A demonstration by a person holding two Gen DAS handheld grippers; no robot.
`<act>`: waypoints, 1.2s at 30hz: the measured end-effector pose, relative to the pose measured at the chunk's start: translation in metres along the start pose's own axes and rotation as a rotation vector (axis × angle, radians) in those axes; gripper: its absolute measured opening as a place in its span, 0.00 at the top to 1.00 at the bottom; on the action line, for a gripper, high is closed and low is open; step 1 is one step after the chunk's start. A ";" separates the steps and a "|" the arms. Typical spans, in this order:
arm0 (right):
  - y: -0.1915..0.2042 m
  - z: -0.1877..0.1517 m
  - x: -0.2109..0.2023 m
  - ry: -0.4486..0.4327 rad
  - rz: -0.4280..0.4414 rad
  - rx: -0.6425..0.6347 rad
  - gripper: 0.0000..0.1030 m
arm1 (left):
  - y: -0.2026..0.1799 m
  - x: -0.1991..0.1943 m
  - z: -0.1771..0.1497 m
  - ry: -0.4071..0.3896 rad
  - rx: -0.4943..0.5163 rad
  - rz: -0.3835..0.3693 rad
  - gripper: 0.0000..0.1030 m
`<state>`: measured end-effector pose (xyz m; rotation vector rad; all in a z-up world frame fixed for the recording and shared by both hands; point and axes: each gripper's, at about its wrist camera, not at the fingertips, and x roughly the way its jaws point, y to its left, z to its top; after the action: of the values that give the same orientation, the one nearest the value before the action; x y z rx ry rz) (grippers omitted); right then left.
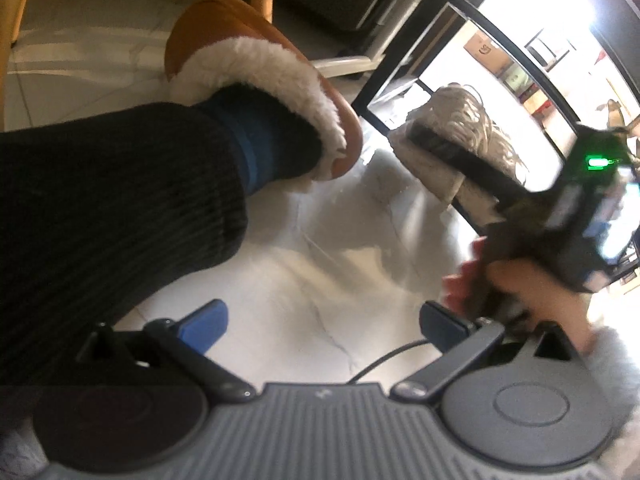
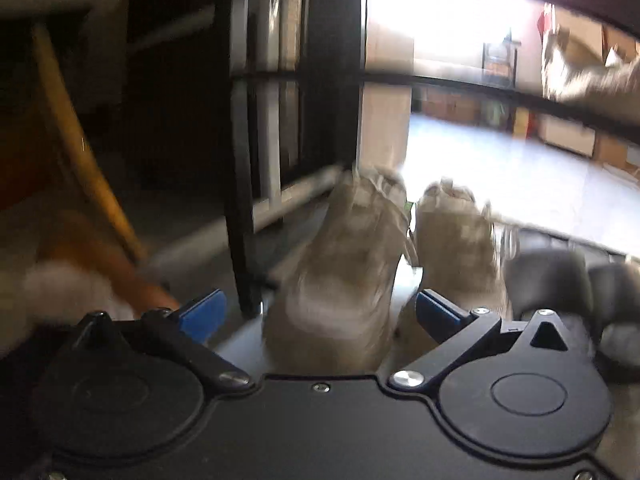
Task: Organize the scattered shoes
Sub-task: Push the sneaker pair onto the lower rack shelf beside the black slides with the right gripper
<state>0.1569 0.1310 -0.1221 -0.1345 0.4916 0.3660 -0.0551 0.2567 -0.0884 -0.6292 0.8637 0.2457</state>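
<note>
The pale marble floor (image 1: 320, 248) fills the middle of the left wrist view. A black metal rack frame (image 2: 240, 160) stands tall left of centre in the right wrist view. The person's own foot, in a brown fleece-lined slipper (image 1: 248, 60), takes up the upper left of the left view (it is being worn, so it is no part of the tidying).

The beige shoe (image 2: 340, 272) being worked on lies low in the centre of the right wrist view, heel toward the camera. Its partner (image 2: 456, 240) sits just beside it to the right, and a dark pair (image 2: 552, 280) is further right. The right gripper (image 2: 320, 300) has its fingers spread wide on either side of the beige shoe's heel, with a gap showing on each side. Blur hides whether either pad touches. The left gripper (image 1: 325, 310) is spread too, holding nothing over bare floor.

The step looks like placing or aligning this shoe by the rack. To do it well, line the heel up level with its partner and keep the toe parallel to it. Keep the right-hand finger clear of the partner (nudging it would undo the pairing), and keep the wide-open left-hand finger off the rack post.
</note>
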 end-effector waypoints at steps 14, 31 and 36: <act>-0.006 0.005 0.049 0.078 -0.059 0.091 0.21 | 0.000 0.003 0.001 0.011 0.008 0.014 0.01; 0.005 0.016 0.048 -0.026 -0.053 -0.028 0.06 | 0.003 0.008 0.001 0.036 0.011 0.037 0.01; -0.002 0.007 0.005 -0.117 -0.196 -0.149 0.04 | 0.000 0.007 -0.001 0.046 0.023 0.046 0.01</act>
<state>0.1650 0.1323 -0.1179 -0.3018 0.3315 0.2173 -0.0514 0.2559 -0.0937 -0.5963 0.9243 0.2635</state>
